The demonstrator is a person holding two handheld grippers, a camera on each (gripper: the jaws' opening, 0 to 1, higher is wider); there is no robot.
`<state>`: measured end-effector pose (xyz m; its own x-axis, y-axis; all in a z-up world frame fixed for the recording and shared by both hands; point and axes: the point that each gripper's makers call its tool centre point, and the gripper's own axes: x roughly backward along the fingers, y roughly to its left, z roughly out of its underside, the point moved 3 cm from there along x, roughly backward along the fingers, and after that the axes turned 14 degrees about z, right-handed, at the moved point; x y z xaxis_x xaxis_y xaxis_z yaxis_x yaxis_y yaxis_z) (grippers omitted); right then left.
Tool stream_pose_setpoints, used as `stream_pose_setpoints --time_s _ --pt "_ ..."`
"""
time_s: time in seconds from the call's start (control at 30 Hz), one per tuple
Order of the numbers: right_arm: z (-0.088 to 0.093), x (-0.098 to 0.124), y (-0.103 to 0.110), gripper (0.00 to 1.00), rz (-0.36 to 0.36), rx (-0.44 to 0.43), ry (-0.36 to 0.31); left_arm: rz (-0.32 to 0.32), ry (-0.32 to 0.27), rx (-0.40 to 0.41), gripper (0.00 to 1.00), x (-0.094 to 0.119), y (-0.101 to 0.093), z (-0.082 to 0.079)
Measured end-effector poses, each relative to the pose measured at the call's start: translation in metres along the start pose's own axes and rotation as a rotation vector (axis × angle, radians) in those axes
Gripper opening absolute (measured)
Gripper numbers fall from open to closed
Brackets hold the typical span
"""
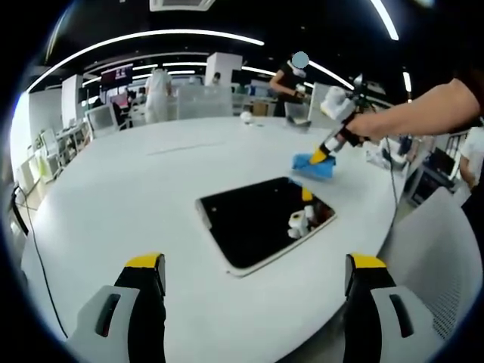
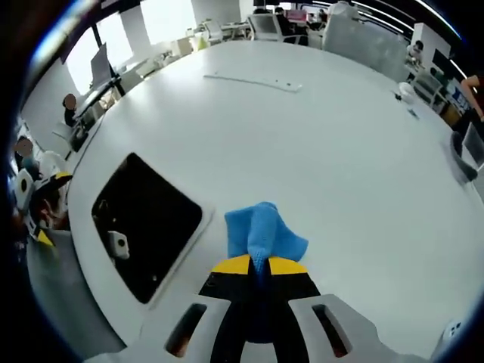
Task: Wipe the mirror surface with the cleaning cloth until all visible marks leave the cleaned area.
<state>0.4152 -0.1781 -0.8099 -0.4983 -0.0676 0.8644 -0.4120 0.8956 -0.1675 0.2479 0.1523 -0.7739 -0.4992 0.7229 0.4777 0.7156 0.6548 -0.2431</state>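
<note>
White tabletop (image 1: 151,197) spreads wide and round in the left gripper view, with the mirror (image 1: 265,221) lying flat on it, a dark rounded rectangle with a thin pale border, set at an angle to the table's curved near edge. Its near corner sits close to that edge, while the long sides have bare table on both flanks and a broad open stretch beyond the far side. The left gripper (image 1: 255,281) hangs above the near rim of the table with its yellow-tipped jaws spread well apart and nothing between them; the mirror lies ahead of the gap, not touched. Past the mirror's far right corner the blue cleaning cloth (image 1: 314,166) rests on the table, apart from the mirror's border, with the right gripper (image 1: 324,157) coming down on it from a person's forearm (image 1: 423,112) that reaches in from the right. In the right gripper view, the right gripper (image 2: 259,265) has its jaws drawn together on a fold of the cleaning cloth (image 2: 265,231), which bunches up ahead of the yellow tips and lies on bare table. The mirror (image 2: 144,223) lies to the left of the cloth there, its nearest edge just beside the cloth but not under it. Beyond the cloth the tabletop (image 2: 333,136) runs open, apart from a thin pale strip (image 2: 253,82) lying well away toward the far side.
</note>
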Motion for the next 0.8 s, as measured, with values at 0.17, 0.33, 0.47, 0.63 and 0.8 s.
stream_pose_setpoints --time_s 0.17,0.33,0.47,0.63,0.8 --pt "0.007 -0.005 0.002 0.01 -0.006 -0.02 0.016 0.0 0.003 0.001 0.99 0.0 0.0 0.0" --pt "0.015 -0.011 0.002 0.01 -0.001 -0.014 0.032 -0.001 0.005 0.003 0.99 0.0 0.001 0.001" --pt "0.017 -0.015 0.002 0.01 -0.002 -0.012 0.038 -0.002 0.006 0.006 0.99 0.0 0.001 0.001" --pt "0.018 -0.018 0.001 0.02 -0.001 -0.002 0.041 -0.006 0.006 0.009 0.99 0.0 0.002 0.002" --pt "0.017 -0.021 -0.001 0.03 -0.006 0.038 0.027 -0.007 0.004 0.012 0.99 0.0 0.002 0.002"
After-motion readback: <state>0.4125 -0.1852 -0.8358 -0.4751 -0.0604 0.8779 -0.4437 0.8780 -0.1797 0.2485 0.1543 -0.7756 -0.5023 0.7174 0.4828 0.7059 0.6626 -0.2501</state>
